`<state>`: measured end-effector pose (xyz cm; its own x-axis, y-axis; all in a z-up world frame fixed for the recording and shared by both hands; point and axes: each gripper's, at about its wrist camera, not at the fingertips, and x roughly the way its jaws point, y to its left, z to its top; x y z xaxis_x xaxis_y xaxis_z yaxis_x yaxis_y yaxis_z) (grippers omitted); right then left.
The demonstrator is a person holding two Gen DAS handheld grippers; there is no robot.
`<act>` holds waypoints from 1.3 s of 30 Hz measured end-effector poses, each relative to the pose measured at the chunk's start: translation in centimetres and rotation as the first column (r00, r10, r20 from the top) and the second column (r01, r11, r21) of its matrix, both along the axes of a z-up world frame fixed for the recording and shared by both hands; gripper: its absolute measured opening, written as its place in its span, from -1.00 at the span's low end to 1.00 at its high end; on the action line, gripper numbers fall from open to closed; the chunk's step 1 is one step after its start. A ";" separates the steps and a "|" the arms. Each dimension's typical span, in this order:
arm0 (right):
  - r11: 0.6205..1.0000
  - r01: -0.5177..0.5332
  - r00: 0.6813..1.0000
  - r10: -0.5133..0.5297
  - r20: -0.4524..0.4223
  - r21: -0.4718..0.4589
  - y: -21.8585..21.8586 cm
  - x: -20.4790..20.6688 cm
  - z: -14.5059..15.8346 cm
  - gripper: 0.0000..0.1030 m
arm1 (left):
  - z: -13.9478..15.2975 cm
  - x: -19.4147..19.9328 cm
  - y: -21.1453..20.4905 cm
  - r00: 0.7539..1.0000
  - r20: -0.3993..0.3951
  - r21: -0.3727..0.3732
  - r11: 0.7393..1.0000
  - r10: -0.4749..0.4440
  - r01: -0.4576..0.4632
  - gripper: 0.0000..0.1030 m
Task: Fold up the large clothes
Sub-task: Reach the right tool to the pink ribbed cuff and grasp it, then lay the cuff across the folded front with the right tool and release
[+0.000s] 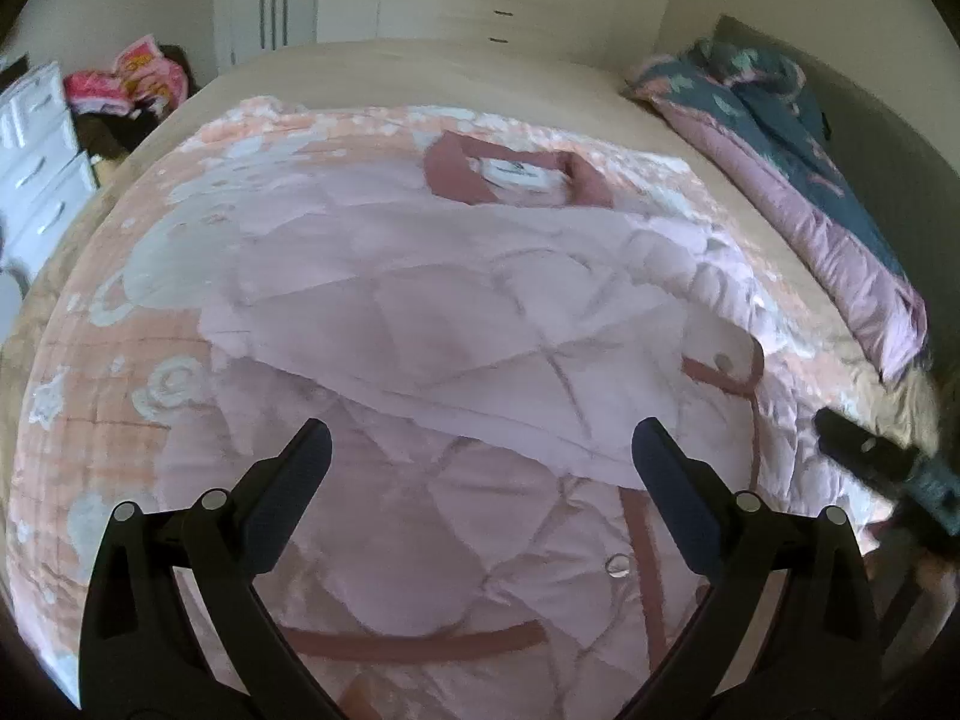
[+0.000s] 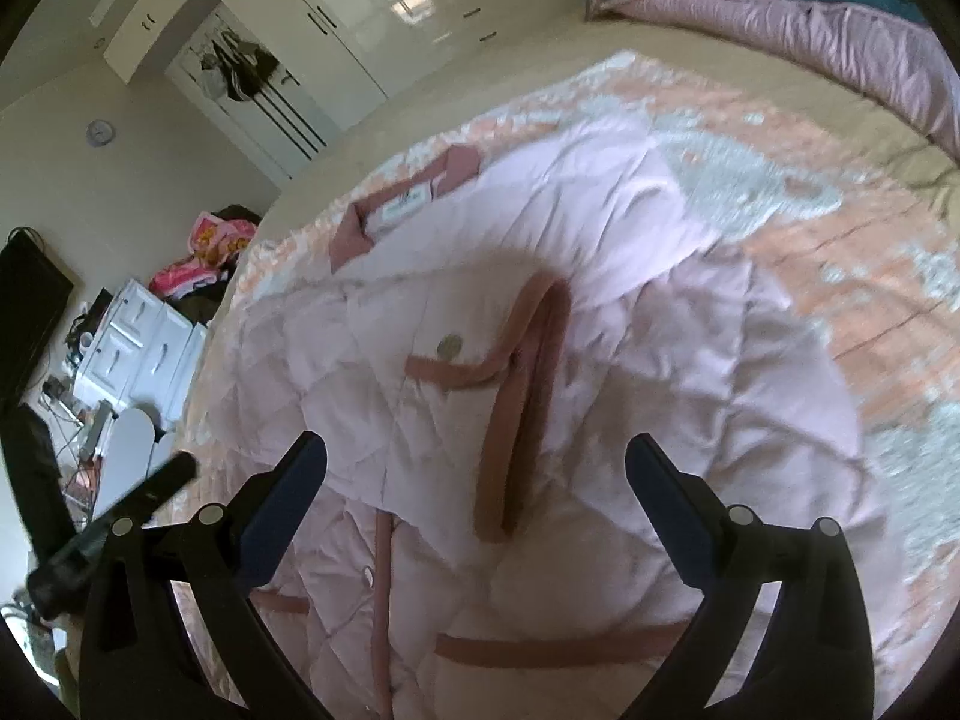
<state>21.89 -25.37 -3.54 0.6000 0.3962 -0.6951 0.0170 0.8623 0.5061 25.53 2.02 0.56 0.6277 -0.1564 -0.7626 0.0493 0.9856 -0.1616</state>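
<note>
Pink quilted jacket [image 1: 420, 312] on bed [image 1: 420, 72]

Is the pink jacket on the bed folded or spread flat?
Partly folded: the jacket has a sleeve laid across its front.

The jacket [image 1: 420, 312] runs off the bottom edge behind the gripper arms, its collar label [image 1: 519, 173] too small to read, and the right gripper [image 1: 864, 450] is blurred at the frame's side.
</note>
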 end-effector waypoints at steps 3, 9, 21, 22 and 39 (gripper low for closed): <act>1.000 0.002 1.000 -0.002 -0.005 -0.017 1.1 0.5 -0.9 0.92 | 0.0 -0.2 1.1 1.000 -0.001 -0.002 1.000 0.013 -0.013 0.82; 1.000 0.009 0.999 -0.009 -0.049 -0.007 2.1 2.0 -3.2 0.92 | -1.0 -0.2 2.7 0.999 -0.011 -0.008 0.999 0.043 -0.043 0.82; 1.000 0.018 1.000 -0.018 -0.009 -0.022 2.6 2.7 -5.3 0.23 | -3.2 0.0 6.2 0.992 -0.049 -0.074 0.990 0.113 -0.116 0.82; 1.000 0.013 1.000 -0.013 -0.003 -0.027 2.7 2.7 -5.3 0.14 | -3.2 0.0 6.2 0.993 -0.048 -0.078 0.990 0.110 -0.114 0.82; 0.958 -0.165 0.916 0.237 0.323 -0.234 4.9 3.6 7.4 -0.76 | -2.0 1.9 6.8 0.995 -0.034 -0.126 0.987 0.093 -0.097 0.82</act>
<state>25.51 -20.51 3.86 0.7384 0.4093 -0.5360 -0.3114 0.9119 0.2673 27.43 8.79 -1.46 0.6231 -0.1939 -0.7577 -0.0498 0.9570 -0.2859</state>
